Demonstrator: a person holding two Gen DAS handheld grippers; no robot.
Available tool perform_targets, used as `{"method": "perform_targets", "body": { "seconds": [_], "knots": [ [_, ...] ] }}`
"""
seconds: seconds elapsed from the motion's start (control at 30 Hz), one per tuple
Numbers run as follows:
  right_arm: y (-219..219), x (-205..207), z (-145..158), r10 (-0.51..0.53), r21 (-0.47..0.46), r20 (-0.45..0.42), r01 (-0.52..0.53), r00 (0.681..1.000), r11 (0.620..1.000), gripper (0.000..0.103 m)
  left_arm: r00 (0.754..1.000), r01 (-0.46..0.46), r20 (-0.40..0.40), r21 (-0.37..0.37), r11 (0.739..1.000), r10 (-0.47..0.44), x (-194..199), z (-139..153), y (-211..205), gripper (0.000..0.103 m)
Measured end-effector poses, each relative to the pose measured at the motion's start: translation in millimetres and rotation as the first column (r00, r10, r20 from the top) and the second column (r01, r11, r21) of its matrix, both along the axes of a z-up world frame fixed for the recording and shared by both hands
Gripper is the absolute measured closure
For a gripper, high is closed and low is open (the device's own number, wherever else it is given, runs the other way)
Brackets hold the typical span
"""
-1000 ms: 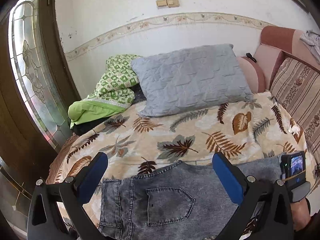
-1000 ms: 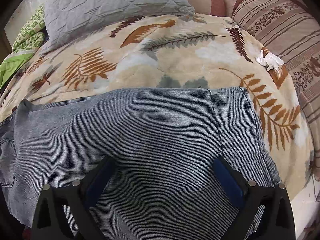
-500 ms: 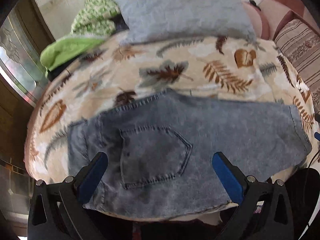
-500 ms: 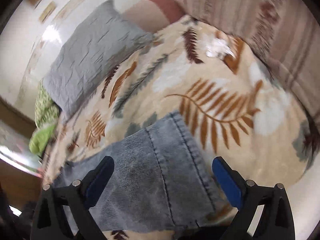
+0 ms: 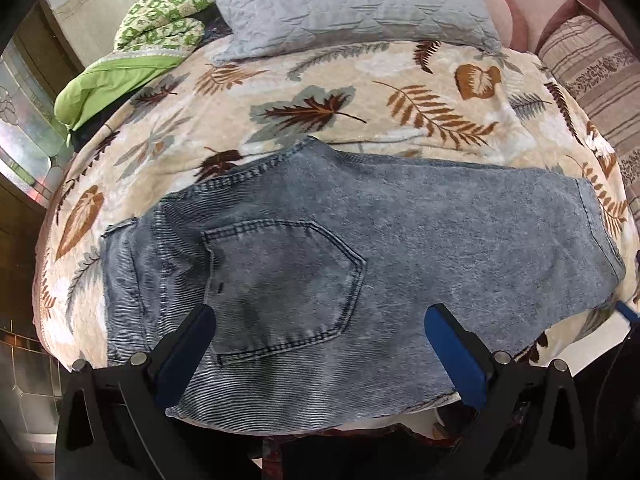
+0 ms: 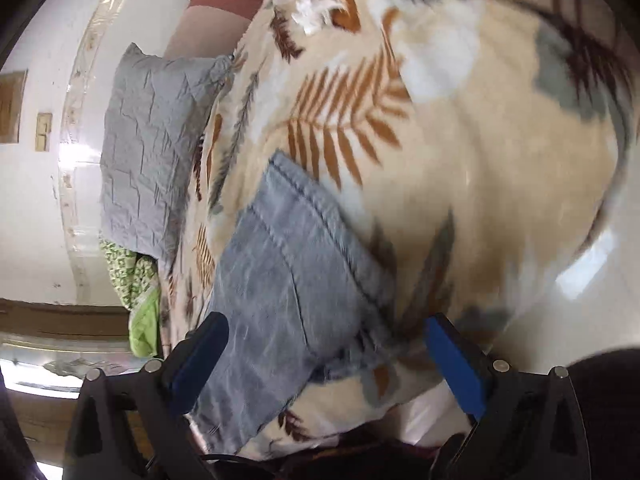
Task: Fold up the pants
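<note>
1. Both claws are held wide open, nothing gripped: left gripper [image 5: 320,344] above the jeans [image 5: 360,272], right gripper [image 6: 326,354] over their hem.
2. Jeans are spread flat on the blanket [image 5: 360,92].

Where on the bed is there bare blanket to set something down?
Free: the leaf-print blanket between the jeans and the grey pillow, and the strip right of the jeans' hem toward the striped cushion. Crowded: the head, where the pillow meets the green quilt.
</note>
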State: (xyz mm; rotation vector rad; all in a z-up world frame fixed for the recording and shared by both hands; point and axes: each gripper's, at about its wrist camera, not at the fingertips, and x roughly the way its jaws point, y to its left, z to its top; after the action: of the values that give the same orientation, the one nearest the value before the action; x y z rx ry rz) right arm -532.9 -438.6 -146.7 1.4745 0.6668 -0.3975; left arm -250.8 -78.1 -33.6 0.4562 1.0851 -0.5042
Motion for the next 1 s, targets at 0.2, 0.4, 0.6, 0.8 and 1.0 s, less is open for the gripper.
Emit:
{"method": "perform_targets", "body": {
  "seconds": [0.2,0.4,0.6,0.8,1.0],
  "knots": [
    [21,0,-19,-0.075,0.116,0.069,0.067,0.995,0.991,0.008,1.000,0.025,0.014,0.001,1.000,-0.025,-8,0,2,0.000],
    [31,12,-28,-0.108,0.119,0.038,0.103,0.993,0.987,0.019,1.000,-0.027,0.010,-0.007,1.000,0.027,2,-2,18,0.000],
    [31,17,-12,-0.120,-0.013,-0.002,0.120,0.993,0.993,0.068,0.997,-0.073,0.008,0.047,0.996,0.073,16,-27,31,0.000],
    [25,15,-11,-0.133,-0.070,-0.012,0.132,0.991,0.989,0.072,0.988,-0.150,-0.002,0.124,0.981,0.152,40,-60,52,0.000],
    [19,17,17,-0.134,-0.170,0.026,0.137,0.991,0.976,0.075,0.986,-0.154,-0.042,0.107,0.982,0.160,50,-70,62,0.000]
  ]
}}
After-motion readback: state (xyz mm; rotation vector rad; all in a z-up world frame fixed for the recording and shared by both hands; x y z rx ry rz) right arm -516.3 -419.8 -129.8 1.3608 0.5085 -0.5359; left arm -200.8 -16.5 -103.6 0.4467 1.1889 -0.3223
